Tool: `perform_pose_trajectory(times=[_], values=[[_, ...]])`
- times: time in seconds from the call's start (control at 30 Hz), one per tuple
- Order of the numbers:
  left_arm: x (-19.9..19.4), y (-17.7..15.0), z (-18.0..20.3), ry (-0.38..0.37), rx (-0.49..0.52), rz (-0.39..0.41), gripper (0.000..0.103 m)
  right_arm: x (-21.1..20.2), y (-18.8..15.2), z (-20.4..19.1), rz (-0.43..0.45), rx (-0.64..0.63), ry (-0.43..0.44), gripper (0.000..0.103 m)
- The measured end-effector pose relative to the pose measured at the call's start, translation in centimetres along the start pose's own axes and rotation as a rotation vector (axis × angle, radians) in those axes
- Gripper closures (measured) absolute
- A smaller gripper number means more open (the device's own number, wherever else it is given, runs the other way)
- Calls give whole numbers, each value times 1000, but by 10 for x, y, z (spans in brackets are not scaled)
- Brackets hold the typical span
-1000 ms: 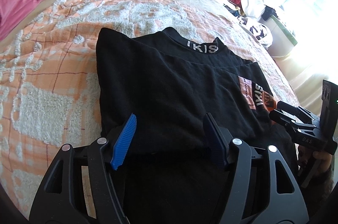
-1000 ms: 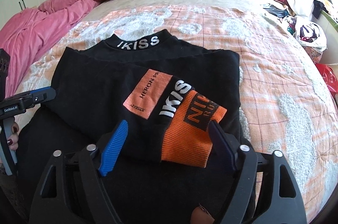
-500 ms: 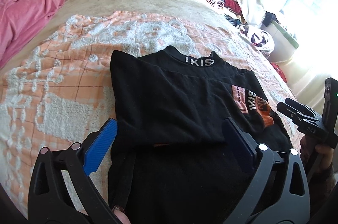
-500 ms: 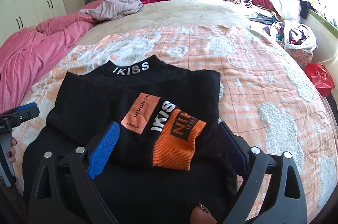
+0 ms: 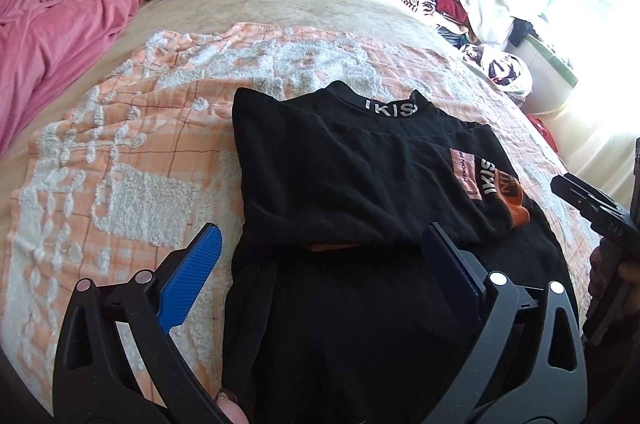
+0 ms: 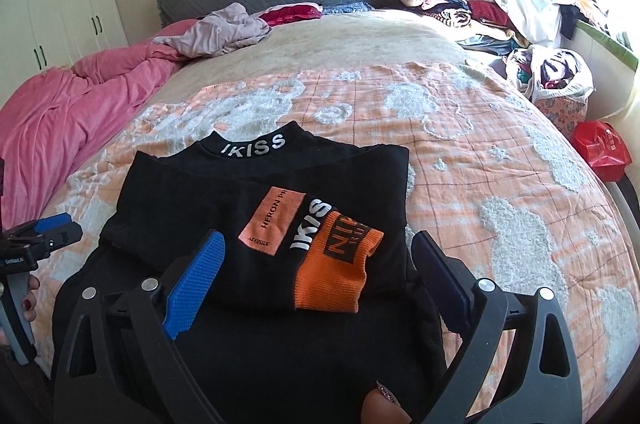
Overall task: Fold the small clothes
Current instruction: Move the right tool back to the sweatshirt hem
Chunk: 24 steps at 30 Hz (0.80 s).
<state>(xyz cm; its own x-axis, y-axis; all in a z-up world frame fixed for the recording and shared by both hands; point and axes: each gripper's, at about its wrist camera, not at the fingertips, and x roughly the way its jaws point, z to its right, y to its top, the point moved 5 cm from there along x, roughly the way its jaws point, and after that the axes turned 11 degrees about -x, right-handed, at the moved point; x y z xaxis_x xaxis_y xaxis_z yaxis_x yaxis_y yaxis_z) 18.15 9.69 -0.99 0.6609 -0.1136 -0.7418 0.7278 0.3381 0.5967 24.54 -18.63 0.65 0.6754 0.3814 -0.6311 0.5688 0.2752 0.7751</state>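
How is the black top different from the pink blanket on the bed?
The black top lies flat and partly folded, with white lettering on its collar and an orange cuff; the pink blanket is plain and bunched in loose folds. The black top sits in the near middle on the orange-and-white spread; the pink blanket lies along the left edge. Both rest on the bed.

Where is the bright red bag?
The red bag sits at the right edge of the right wrist view, off the bed's side, just below the floral bag stuffed with clothes and beside the orange blanket.
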Motion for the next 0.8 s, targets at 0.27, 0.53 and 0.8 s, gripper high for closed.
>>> perform_pose_trajectory(times=[0.27, 0.53, 0.8], values=[[-12, -15, 8, -2, 20, 5, 10, -18, -12, 3, 14, 33, 12, 9], [-28, -37, 11, -24, 10, 9, 10, -42, -30, 8, 36, 77, 16, 9], [-40, -64, 0, -8, -5, -5, 10, -62, -63, 5, 12, 96, 7, 9]])
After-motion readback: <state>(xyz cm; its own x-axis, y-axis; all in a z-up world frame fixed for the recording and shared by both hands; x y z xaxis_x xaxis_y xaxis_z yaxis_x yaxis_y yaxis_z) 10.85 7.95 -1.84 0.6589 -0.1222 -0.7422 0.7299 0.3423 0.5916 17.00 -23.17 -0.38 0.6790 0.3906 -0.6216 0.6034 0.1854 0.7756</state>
